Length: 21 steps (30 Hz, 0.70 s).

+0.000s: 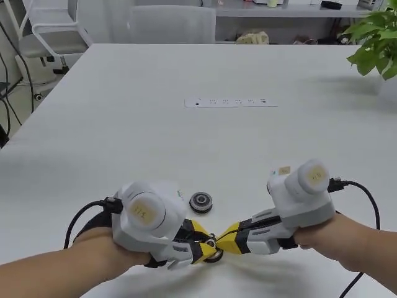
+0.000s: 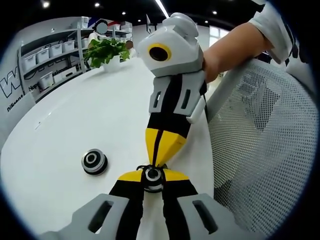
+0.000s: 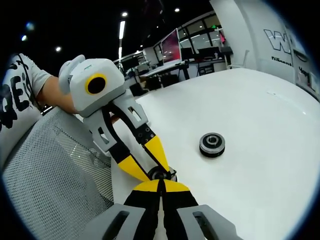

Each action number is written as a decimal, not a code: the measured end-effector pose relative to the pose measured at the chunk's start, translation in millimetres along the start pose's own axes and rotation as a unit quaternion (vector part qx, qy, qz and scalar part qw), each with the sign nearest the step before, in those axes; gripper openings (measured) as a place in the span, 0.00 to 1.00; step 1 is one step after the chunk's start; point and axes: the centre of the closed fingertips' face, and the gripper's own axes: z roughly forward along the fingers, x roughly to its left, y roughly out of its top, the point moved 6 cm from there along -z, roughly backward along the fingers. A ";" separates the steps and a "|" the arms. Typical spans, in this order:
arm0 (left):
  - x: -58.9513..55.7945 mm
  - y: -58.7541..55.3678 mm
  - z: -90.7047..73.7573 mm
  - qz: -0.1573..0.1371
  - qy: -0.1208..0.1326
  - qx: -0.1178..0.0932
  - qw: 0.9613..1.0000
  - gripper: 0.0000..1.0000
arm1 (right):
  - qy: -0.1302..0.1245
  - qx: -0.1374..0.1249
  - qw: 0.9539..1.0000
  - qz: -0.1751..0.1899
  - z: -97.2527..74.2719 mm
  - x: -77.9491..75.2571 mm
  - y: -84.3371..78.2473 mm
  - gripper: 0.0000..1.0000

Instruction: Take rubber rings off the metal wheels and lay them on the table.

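A small metal wheel (image 2: 152, 180) with a black rubber ring is clamped between the yellow tips of my left gripper (image 2: 152, 175), just above the white table (image 1: 186, 143). My right gripper (image 3: 161, 183) meets it tip to tip, jaws shut and pinching the ring's edge at the wheel (image 3: 161, 173). In the head view the left gripper (image 1: 203, 247) and right gripper (image 1: 221, 243) touch near the table's front edge. A second wheel (image 1: 201, 200) with its ring on lies flat just beyond them, also seen as the second wheel (image 2: 94, 161) and the second wheel (image 3: 212, 144).
A white power strip (image 1: 229, 102) lies mid-table. A potted plant (image 1: 375, 43) stands at the far right corner. Office chairs (image 1: 170, 25) stand behind the far edge. A mesh chair back (image 2: 260, 150) is close behind the grippers.
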 end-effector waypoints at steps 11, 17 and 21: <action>0.4 -1.9 -0.5 0.009 -0.006 -0.015 1.000 0.09 | 0.001 0.000 1.000 -0.001 -0.4 -0.7 -0.3 0.00; 0.7 -2.4 -0.3 0.004 -0.009 -0.024 1.000 0.09 | 0.001 -0.001 1.000 -0.001 -0.3 -0.7 -0.4 0.00; 0.2 -2.1 -0.2 0.005 -0.008 -0.025 1.000 0.09 | 0.001 -0.001 1.000 -0.002 -0.6 -0.3 -0.6 0.00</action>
